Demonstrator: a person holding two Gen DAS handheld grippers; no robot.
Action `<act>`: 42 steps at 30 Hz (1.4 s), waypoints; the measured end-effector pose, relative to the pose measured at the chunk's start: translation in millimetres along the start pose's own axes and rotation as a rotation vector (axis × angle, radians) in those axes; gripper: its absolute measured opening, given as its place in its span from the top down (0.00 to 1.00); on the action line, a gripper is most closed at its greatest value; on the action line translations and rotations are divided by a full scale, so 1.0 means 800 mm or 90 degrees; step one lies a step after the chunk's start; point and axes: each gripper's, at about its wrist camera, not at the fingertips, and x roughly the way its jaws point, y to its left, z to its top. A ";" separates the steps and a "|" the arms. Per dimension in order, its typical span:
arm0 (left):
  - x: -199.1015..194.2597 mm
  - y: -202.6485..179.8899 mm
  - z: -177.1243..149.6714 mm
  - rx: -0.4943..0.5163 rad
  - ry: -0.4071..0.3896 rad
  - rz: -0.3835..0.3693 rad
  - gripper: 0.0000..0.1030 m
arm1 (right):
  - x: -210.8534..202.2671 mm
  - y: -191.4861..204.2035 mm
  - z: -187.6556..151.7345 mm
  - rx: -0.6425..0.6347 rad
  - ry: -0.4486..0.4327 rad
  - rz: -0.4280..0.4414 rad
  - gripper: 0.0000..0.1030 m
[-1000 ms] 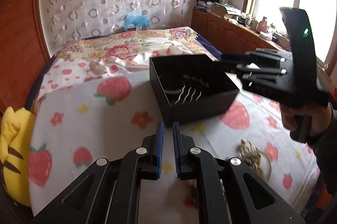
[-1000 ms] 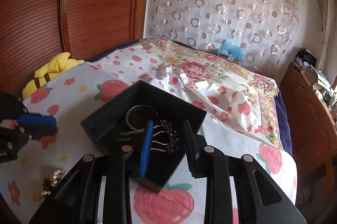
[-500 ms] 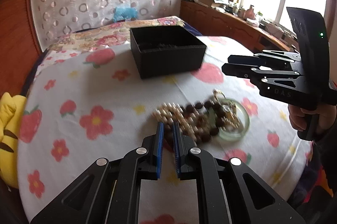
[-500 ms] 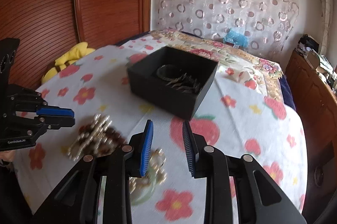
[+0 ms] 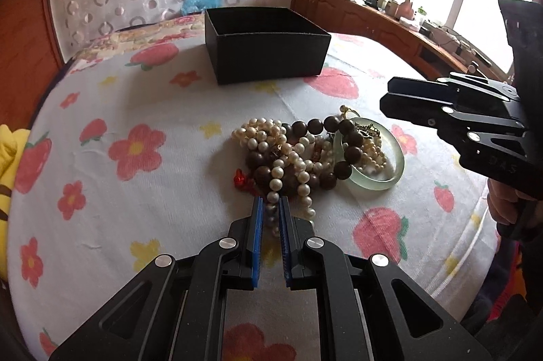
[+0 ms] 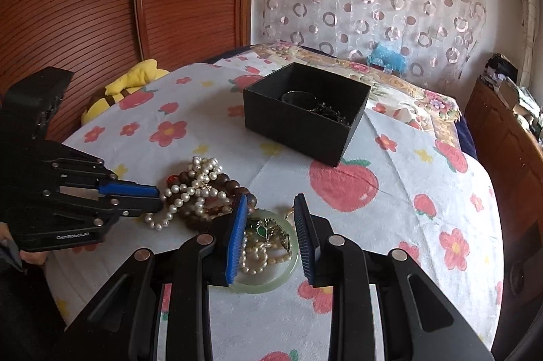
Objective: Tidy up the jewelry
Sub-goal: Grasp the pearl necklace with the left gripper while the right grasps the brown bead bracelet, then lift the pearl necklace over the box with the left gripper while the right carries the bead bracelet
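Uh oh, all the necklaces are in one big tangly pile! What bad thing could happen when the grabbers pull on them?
The left gripper is closing around a pearl strand that is tangled with the brown beads, so lifting it may drag the whole pile and perhaps snap a string. The green bangle, lying under part of the tangle between the right gripper's open fingers, could get tugged along. The black box already holds jewelry, so more tangling is likely there.

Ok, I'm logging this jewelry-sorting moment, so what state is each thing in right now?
Left tool: nearly shut, pearl strand between its tips.
Right tool: open, over the bangle, holding nothing.
Black box: lidless, upright, some dark jewelry inside.
Pearl necklace: tangled in the pile on the bedspread.
Brown bead bracelet: heaped in the same pile.
Jade bangle: lying flat, beads spilling over it.
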 end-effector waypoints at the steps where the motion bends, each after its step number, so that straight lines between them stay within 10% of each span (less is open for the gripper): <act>1: 0.001 0.000 0.000 0.000 0.000 -0.001 0.92 | 0.000 -0.001 -0.002 0.001 0.003 -0.002 0.70; 35: -0.157 0.005 0.086 0.015 -0.239 0.034 0.94 | 0.089 0.016 0.024 -0.018 0.114 0.049 0.70; 42: -0.167 0.011 0.096 0.012 -0.257 0.042 0.94 | 0.076 0.019 0.029 -0.035 0.103 0.058 0.85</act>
